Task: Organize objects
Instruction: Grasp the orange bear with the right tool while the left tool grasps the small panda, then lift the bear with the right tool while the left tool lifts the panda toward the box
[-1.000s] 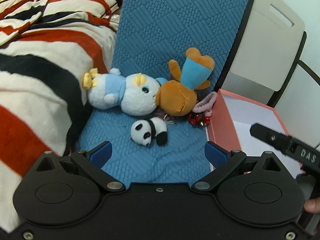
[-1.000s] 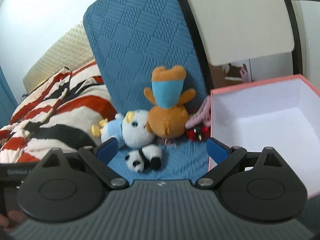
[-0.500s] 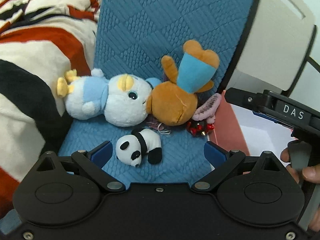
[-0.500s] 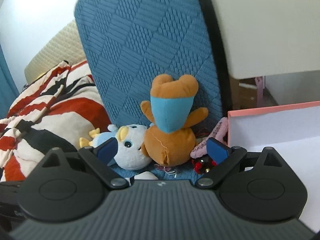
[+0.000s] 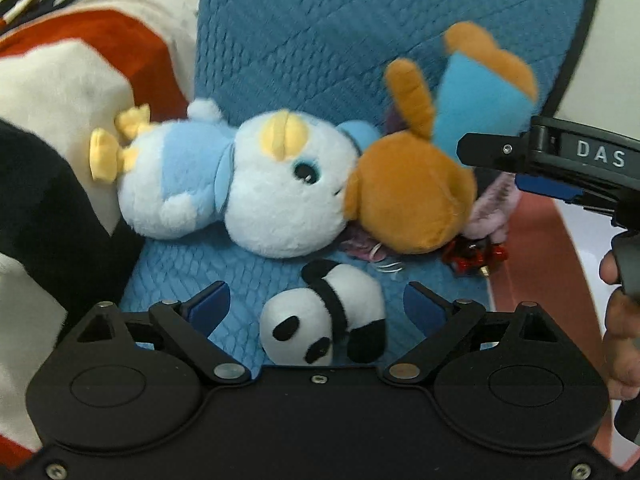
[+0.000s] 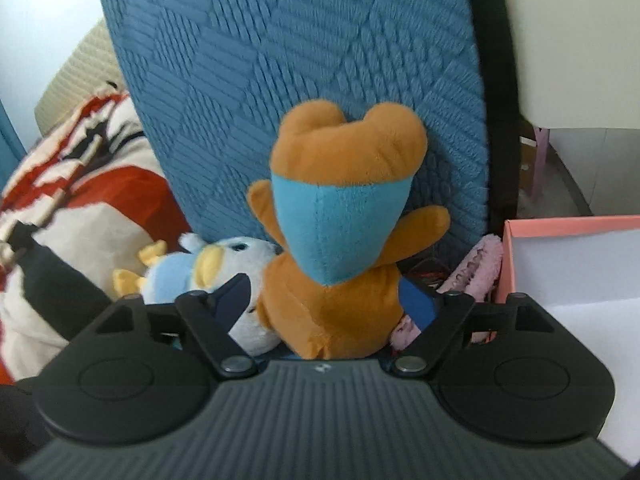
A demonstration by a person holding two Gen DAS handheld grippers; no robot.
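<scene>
Several plush toys lie on a blue quilted cushion [image 5: 320, 40]. A small panda plush [image 5: 328, 320] lies between the open fingers of my left gripper [image 5: 316, 308], close to its base. A white and light-blue plush [image 5: 248, 184] lies on its side behind it. An orange bear plush with a blue patch [image 5: 412, 200] leans upside down against the cushion; in the right wrist view the orange bear [image 6: 340, 240] sits between the open fingers of my right gripper [image 6: 324, 300]. A pink fuzzy item [image 6: 476, 272] and a red trinket [image 5: 476, 256] lie beside it.
A pink box [image 6: 572, 228] with a white inside stands open at the right. A red, white and black striped blanket [image 5: 60, 100] lies at the left. A white chair back [image 6: 580, 40] stands behind the cushion.
Both grippers have moved forward toward the toys. The panda now sits between the left fingers, and the orange bear between the right fingers. Both stay open.
</scene>
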